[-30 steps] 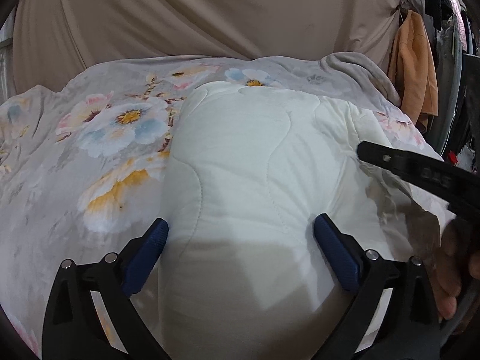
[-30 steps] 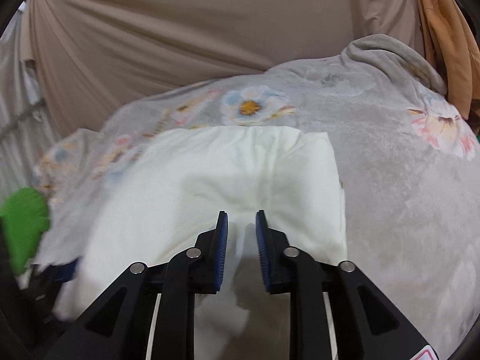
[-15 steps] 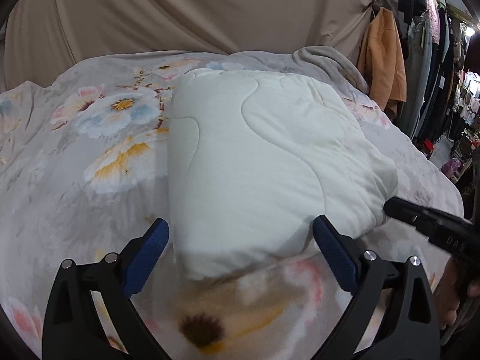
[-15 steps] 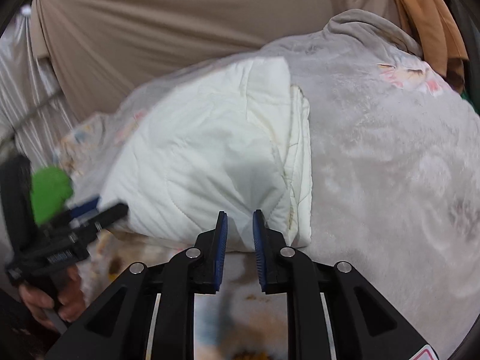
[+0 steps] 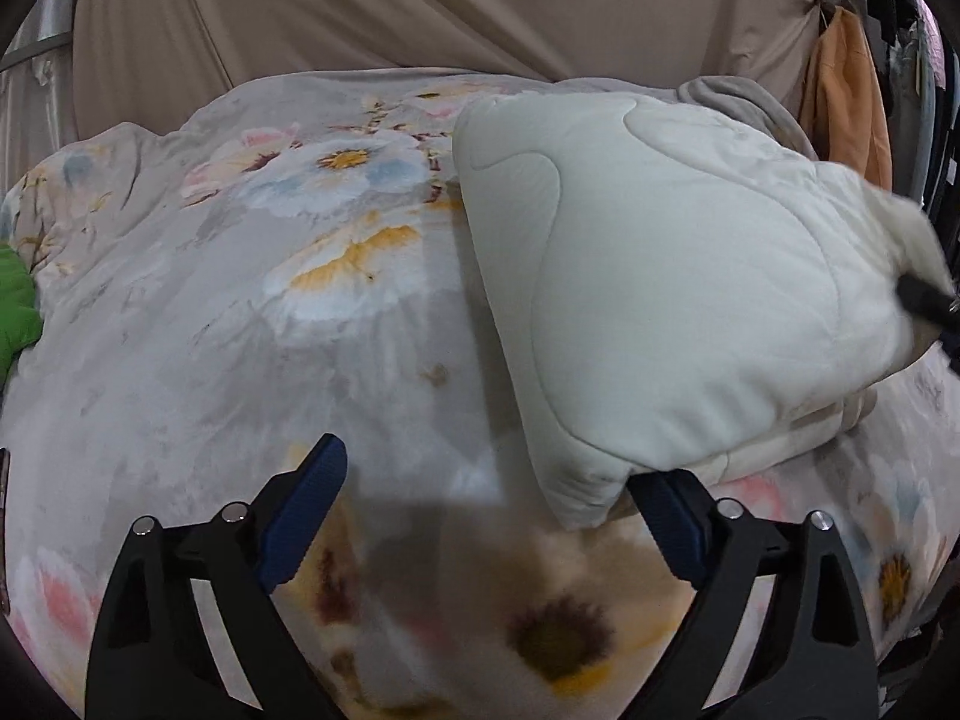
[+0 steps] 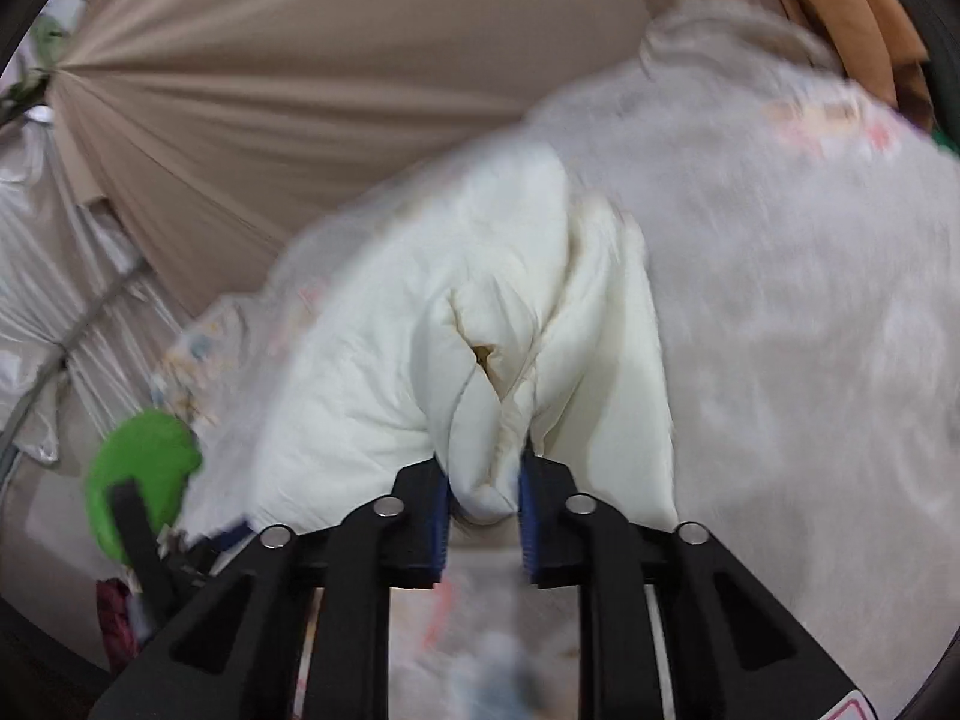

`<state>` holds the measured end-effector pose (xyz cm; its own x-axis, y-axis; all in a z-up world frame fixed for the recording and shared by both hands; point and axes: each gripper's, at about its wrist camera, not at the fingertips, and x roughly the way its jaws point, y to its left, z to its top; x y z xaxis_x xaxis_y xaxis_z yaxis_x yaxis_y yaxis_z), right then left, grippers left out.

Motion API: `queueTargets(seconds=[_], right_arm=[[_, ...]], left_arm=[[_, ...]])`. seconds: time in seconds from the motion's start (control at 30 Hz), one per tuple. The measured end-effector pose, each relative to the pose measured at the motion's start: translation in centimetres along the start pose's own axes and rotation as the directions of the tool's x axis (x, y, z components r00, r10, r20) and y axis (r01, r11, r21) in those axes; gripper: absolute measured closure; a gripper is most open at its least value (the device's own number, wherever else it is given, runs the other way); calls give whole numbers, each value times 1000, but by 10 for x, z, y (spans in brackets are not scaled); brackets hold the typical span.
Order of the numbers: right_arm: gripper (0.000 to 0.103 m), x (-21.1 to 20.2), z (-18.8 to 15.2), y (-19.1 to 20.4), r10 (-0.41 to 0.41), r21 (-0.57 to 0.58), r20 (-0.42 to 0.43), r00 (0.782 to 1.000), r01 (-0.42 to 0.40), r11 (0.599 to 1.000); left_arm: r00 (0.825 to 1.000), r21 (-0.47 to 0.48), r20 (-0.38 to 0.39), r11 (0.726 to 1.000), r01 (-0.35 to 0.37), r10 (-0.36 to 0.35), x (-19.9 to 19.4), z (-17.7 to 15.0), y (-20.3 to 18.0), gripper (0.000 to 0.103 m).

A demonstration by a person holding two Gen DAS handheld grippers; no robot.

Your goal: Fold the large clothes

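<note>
One grey fleece bedspread printed with large flowers (image 5: 240, 330) covers the bed under my rig, and on its right half lies the single cream quilted padded garment (image 5: 672, 300), already folded into a thick rectangular bundle. I judge the folding nearly finished; what seems left is shifting or squaring the bundle. My right gripper (image 6: 483, 498) is clamped on a bunched corner of the bundle's near edge, lifting it slightly. My left gripper (image 5: 486, 516) hangs with its two blue-padded fingers (image 5: 303, 516) spread wide, holding nothing, its right finger just beside the bundle's front corner. One orange cloth (image 5: 846, 90) hangs behind.
</note>
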<state>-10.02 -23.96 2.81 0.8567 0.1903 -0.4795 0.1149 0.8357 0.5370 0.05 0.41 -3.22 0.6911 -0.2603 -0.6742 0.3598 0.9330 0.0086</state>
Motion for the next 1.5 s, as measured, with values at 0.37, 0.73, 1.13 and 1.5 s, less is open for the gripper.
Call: queueTargets(seconds=[0.37, 0.73, 1.13, 1.5], right_arm=[[88, 40, -35, -67, -160, 100, -132, 978, 174, 980], [61, -5, -21, -58, -181, 122, -62, 982, 187, 975], [82, 49, 41, 37, -354, -274, 47, 934, 353, 895], [86, 103, 15, -8, -372, -249, -41, 927, 351, 903]], left_arm=[[995, -4, -72, 997, 73, -73, 18, -7, -3, 18], [972, 11, 115, 979, 205, -205, -71, 30, 13, 17], [981, 104, 67, 979, 174, -181, -1, 95, -65, 17], [996, 140, 36, 987, 81, -87, 39, 77, -81, 5]])
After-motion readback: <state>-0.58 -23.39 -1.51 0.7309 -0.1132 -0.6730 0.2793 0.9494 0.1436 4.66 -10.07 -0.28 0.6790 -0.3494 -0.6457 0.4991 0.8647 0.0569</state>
